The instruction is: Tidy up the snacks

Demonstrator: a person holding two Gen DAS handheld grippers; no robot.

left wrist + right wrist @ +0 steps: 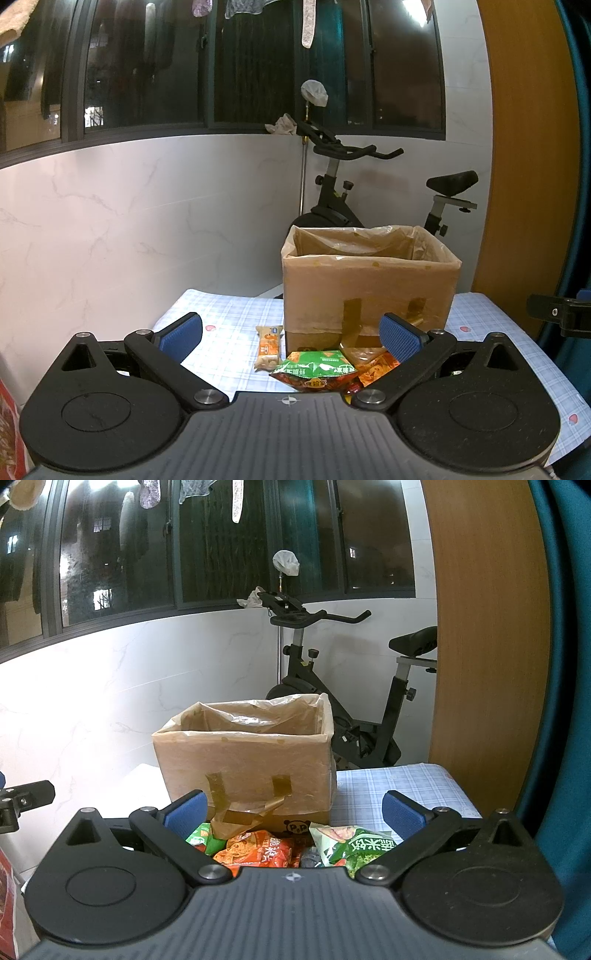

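Observation:
A cardboard box point(369, 291) lined with a clear plastic bag stands open-topped on the checked tablecloth point(229, 325). In front of it lie snack packets: a green packet point(317, 369), an orange packet point(376, 367) and a small beige bar point(267, 347) to the left. My left gripper point(291, 336) is open just short of these packets, holding nothing. In the right wrist view the same box point(247, 768) stands ahead, with an orange packet point(262, 851) and a green packet point(351, 843) at its foot. My right gripper point(293, 812) is open above them, empty.
An exercise bike point(351, 184) stands behind the table against a white marbled wall. A wooden panel point(487, 627) and a teal curtain point(569, 664) rise at the right. The other gripper's tip point(561, 314) shows at the right edge. Bare tablecloth point(402, 786) lies right of the box.

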